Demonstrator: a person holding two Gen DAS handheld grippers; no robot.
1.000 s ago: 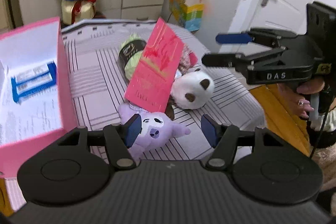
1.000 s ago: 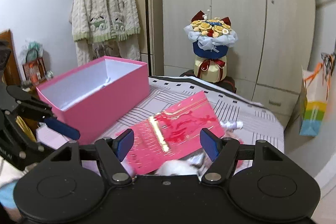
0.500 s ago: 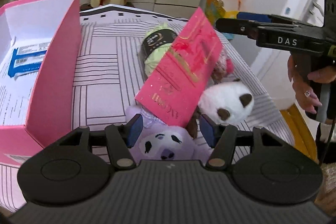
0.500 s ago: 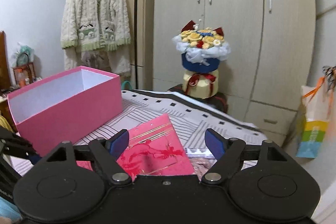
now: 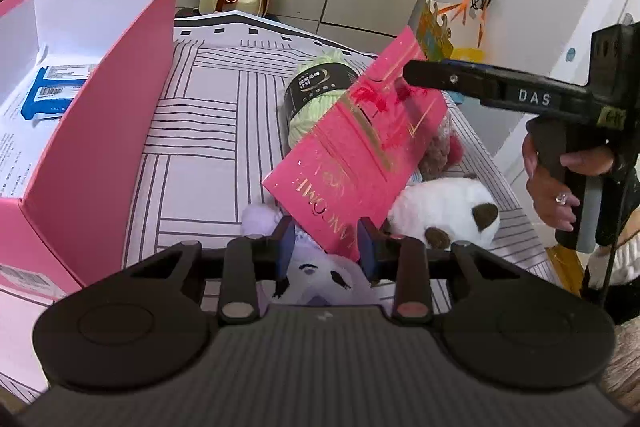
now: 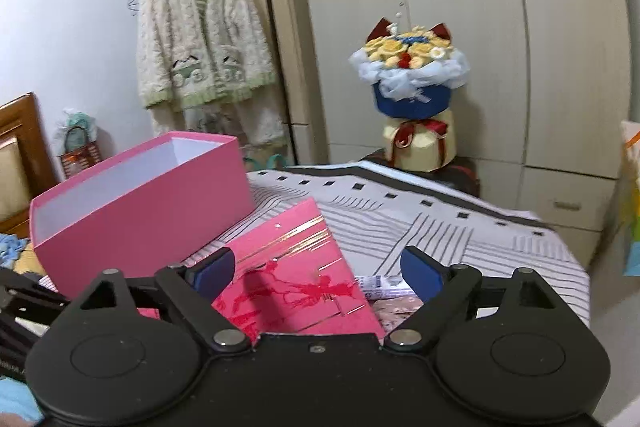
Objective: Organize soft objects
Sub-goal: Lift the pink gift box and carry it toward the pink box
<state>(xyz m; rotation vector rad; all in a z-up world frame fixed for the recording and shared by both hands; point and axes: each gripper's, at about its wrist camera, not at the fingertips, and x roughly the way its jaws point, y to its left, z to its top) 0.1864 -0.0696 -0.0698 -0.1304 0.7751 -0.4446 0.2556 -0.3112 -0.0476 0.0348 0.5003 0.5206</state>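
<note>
Pink cardboard walls you in on the left: the open box [image 5: 96,115] stands on the striped cloth of the desk [image 5: 200,131], its near corner close beside your left gripper [image 5: 326,247]. Those jaws are closing around the purple plush [image 5: 320,279], pads at either side of its head, under the low edge of the tilted red envelope [image 5: 360,155]. The white plush [image 5: 444,215] lies just right, the green yarn [image 5: 316,95] behind. Your right gripper [image 6: 316,271] hangs over the envelope's upper end, jaws spreading, nothing pinched. Bare cloth between box and pile gives the widest room.
</note>
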